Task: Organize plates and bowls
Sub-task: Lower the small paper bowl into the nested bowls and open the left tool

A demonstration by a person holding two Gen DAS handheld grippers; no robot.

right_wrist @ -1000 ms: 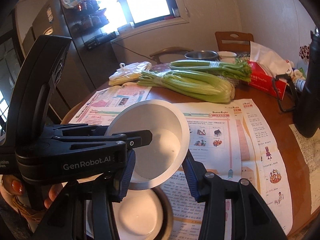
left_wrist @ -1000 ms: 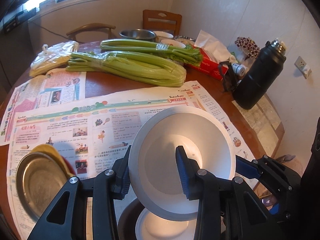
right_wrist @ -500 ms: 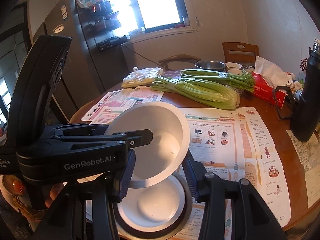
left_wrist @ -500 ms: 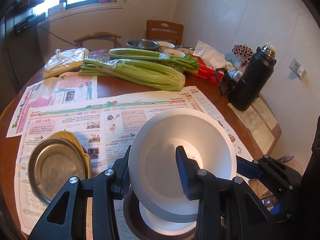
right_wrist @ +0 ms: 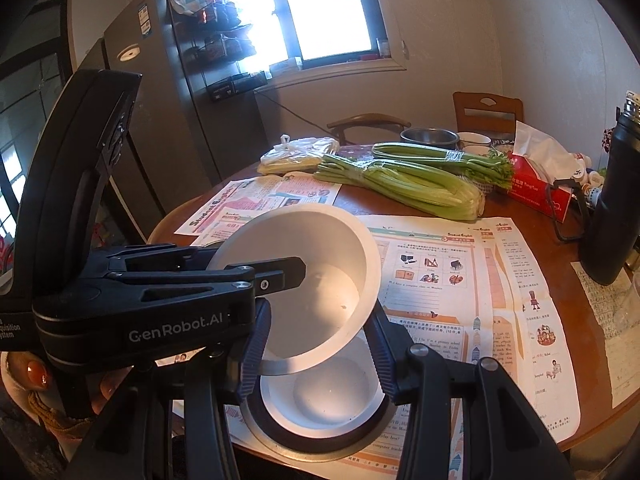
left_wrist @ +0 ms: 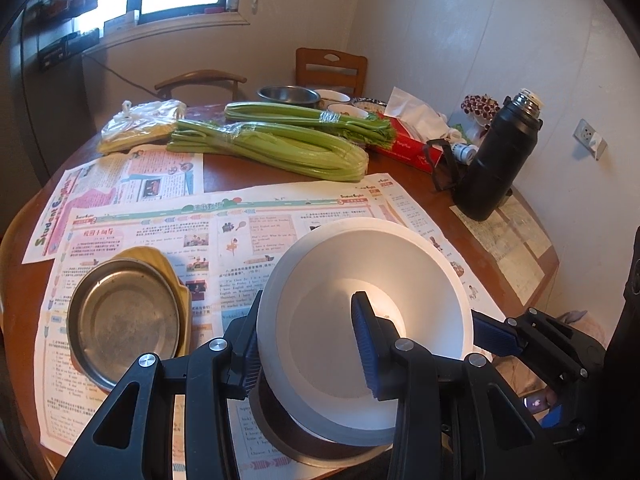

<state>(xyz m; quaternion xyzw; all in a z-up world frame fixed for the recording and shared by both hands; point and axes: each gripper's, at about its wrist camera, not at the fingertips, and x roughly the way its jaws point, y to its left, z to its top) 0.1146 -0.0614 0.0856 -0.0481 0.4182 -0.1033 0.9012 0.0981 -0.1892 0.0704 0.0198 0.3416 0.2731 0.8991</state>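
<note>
My left wrist camera sits just behind my left gripper [left_wrist: 308, 344], looking steeply down the table [left_wrist: 248, 168] toward the far wall. My right wrist camera looks along my right gripper [right_wrist: 316, 340], less steeply, with the window at upper centre. Both sit very near the white bowl [left_wrist: 360, 304] [right_wrist: 312, 280] and share the celery [left_wrist: 272, 148] [right_wrist: 404, 184] and newspaper [left_wrist: 168, 232] [right_wrist: 480, 280].

A matt white bowl [left_wrist: 372, 320] is showing smooth; beside it a dull scuffed metal plate [left_wrist: 122, 316] is lying on printed paper [left_wrist: 168, 224] covering glossy brown wood table [left_wrist: 240, 172]
</note>
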